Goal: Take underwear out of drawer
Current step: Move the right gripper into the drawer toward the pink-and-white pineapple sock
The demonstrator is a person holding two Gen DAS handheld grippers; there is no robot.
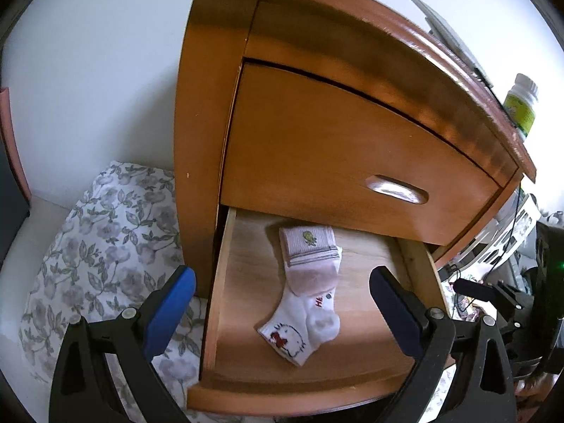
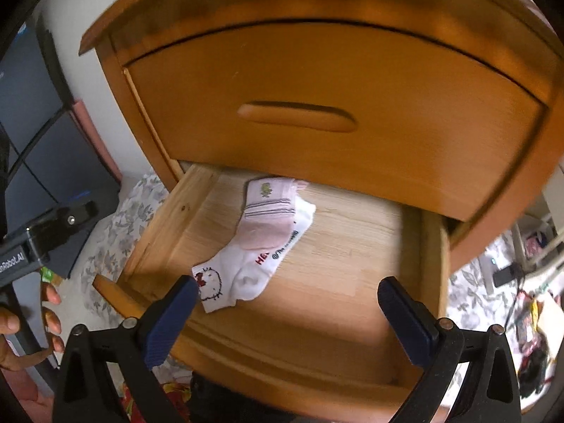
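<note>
In the open lower drawer of a wooden nightstand lies a small pile of folded garments, which look like socks. A pink one with grey stripes and a small green motif sits at the far end, half under the shut upper drawer. It lies on top of a white one with a cartoon cat face and red lettering, which reaches toward the near left of the drawer floor. The rest of the pale drawer bottom is bare.

The left gripper hovers above the drawer's near left corner, its fingers spread wide and holding nothing. The right gripper hangs over the drawer's near edge, its fingers likewise wide apart and empty, with the white sock just beyond its left finger. A hand grips the left tool's handle.

A floral bedspread lies left of the nightstand. A green-labelled white bottle stands on the nightstand's top at the right.
</note>
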